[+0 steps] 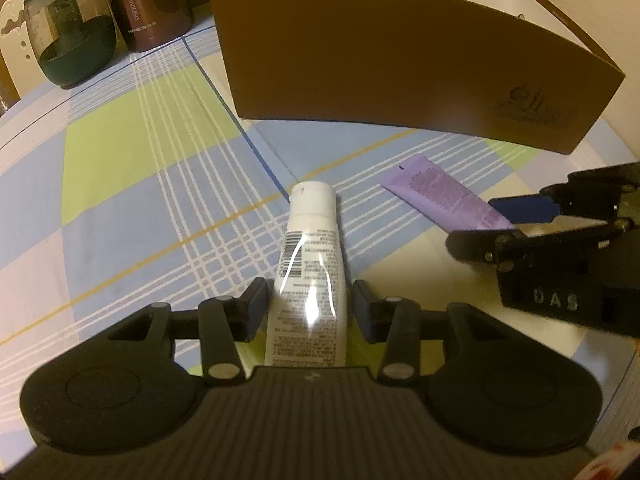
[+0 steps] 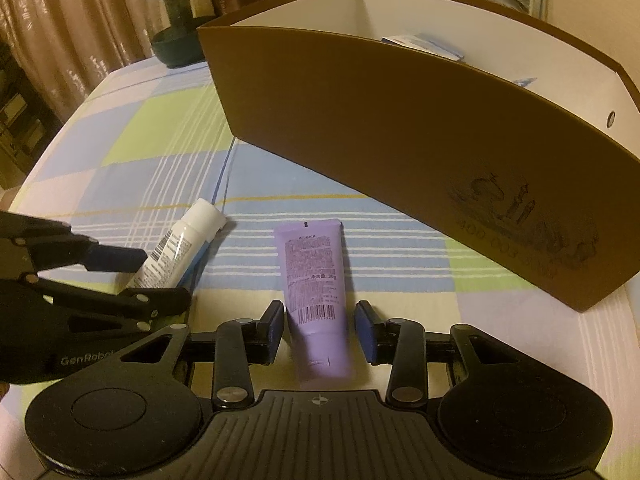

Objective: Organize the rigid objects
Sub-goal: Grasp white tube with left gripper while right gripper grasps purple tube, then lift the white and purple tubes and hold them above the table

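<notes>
A white tube (image 1: 310,276) lies on the checked tablecloth, cap pointing away, between the fingers of my left gripper (image 1: 310,312). The jaws are open and straddle the tube's lower half with small gaps on both sides. A purple tube (image 2: 316,292) lies between the fingers of my right gripper (image 2: 320,330), which is open with wider gaps. The white tube also shows in the right wrist view (image 2: 180,248), and the purple tube in the left wrist view (image 1: 444,194). A brown box (image 2: 400,140) with a white inside stands open behind both tubes.
A dark glass jar (image 1: 68,36) and a brown canister (image 1: 152,0) stand at the far left of the table. The box holds some blue-and-white packets (image 2: 424,44). The two grippers sit close side by side. Curtains (image 2: 80,20) hang beyond the table's left edge.
</notes>
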`<state>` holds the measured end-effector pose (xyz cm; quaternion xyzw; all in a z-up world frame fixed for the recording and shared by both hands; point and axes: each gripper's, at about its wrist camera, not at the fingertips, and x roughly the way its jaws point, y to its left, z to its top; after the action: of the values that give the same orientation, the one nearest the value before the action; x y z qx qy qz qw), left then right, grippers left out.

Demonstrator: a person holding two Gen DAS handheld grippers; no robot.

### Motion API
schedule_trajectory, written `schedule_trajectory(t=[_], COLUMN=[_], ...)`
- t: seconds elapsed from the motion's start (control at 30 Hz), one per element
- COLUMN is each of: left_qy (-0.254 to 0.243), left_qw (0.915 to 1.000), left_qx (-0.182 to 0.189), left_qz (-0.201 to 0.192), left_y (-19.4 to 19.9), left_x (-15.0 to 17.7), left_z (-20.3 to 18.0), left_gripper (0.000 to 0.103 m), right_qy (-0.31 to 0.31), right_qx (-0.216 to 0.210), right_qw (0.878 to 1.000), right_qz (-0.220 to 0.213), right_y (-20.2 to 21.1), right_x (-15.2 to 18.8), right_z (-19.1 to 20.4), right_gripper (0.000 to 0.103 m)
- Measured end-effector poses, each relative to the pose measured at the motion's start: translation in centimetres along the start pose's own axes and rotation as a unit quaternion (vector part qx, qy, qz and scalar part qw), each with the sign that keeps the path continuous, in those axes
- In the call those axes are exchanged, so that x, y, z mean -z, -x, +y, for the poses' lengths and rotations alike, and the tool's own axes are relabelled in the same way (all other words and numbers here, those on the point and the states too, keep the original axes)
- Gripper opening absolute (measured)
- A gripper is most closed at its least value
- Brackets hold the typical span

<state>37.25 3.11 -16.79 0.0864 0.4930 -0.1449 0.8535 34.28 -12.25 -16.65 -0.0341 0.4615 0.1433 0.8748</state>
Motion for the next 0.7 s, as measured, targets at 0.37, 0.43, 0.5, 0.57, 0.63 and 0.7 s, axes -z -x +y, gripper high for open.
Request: schedule_trajectory(t=[0.37, 0.43, 0.5, 0.57, 0.63, 0.7], left_qy=[0.002, 0.004, 0.007, 0.008, 0.008, 0.011], left_qw=[1.0000, 0.9999, 0.9999, 0.9999, 0.9998, 0.9998], left_qx=[-0.008, -0.012, -0.014, -0.014, -0.015, -0.016], left_qz=[0.004, 0.003, 0.003, 0.004, 0.005, 0.006], left_y=[0.05, 0.04, 0.02, 0.00, 0.02, 0.03], left_x=[0.00, 0.07, 0.06, 0.00, -0.01, -0.03], left_z=[-0.34, -0.44, -0.50, -0.52, -0.55, -0.51], left_gripper=[0.037, 0.037, 0.037, 0.037, 0.037, 0.037], right_qy=[0.031, 0.041, 0.040, 0.043, 0.044, 0.045], right_qx=[0.009, 0.013, 0.012, 0.012, 0.010, 0.009], right_qw=[0.999, 0.999, 0.999, 0.999, 0.999, 0.999], right_qz=[0.001, -0.001, -0.003, -0.002, -0.002, -0.003], right_y=[-0.05, -0.16, -0.34, -0.42, -0.43, -0.44], right_x=[0.12, 0.16, 0.09, 0.00, 0.01, 0.02], right_z=[0.54, 0.78, 0.77, 0.78, 0.73, 0.67], right_gripper=[0.040, 0.040, 0.039, 0.035, 0.033, 0.033])
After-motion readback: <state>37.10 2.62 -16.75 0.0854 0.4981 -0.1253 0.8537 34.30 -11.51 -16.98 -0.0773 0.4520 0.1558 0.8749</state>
